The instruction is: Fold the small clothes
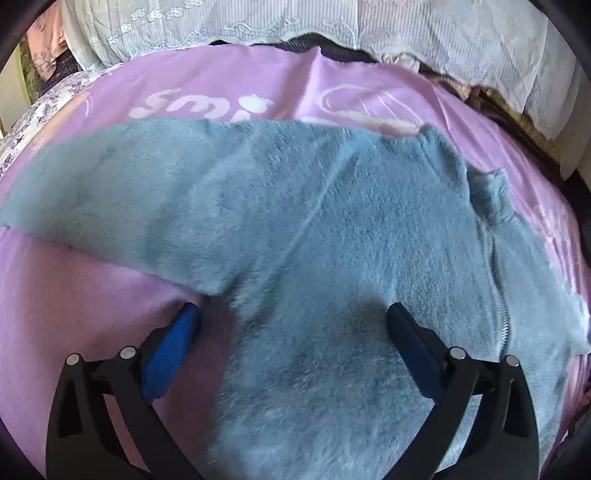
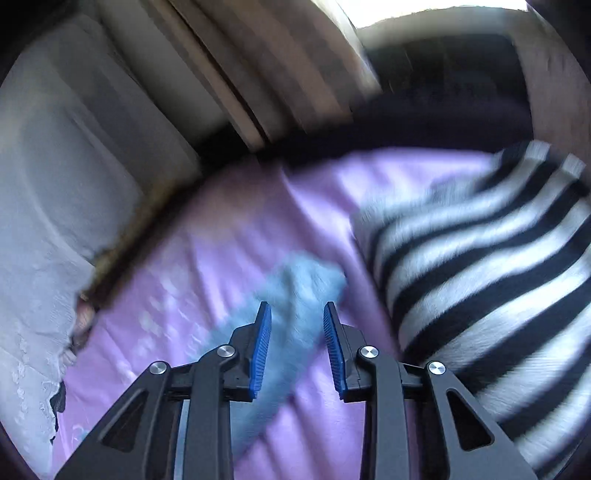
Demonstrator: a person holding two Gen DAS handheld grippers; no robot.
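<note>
A fluffy blue-grey zip jacket [image 1: 332,229] lies spread on the purple blanket [image 1: 74,280], one sleeve [image 1: 92,192] stretched left and its zip [image 1: 498,302] at the right. My left gripper [image 1: 294,308] hovers open and wide over the jacket's body, gripping nothing. In the blurred right wrist view, the other blue-grey sleeve [image 2: 295,288] runs between the fingers of my right gripper [image 2: 296,308]. Its jaws stand partly apart around the sleeve and do not pinch it.
A black-and-white striped garment [image 2: 480,280] lies on the blanket [image 2: 221,240] to the right of the right gripper. White lace-edged fabric [image 1: 332,26] hangs along the far side of the bed. A floral cloth [image 1: 44,107] lies at the left edge.
</note>
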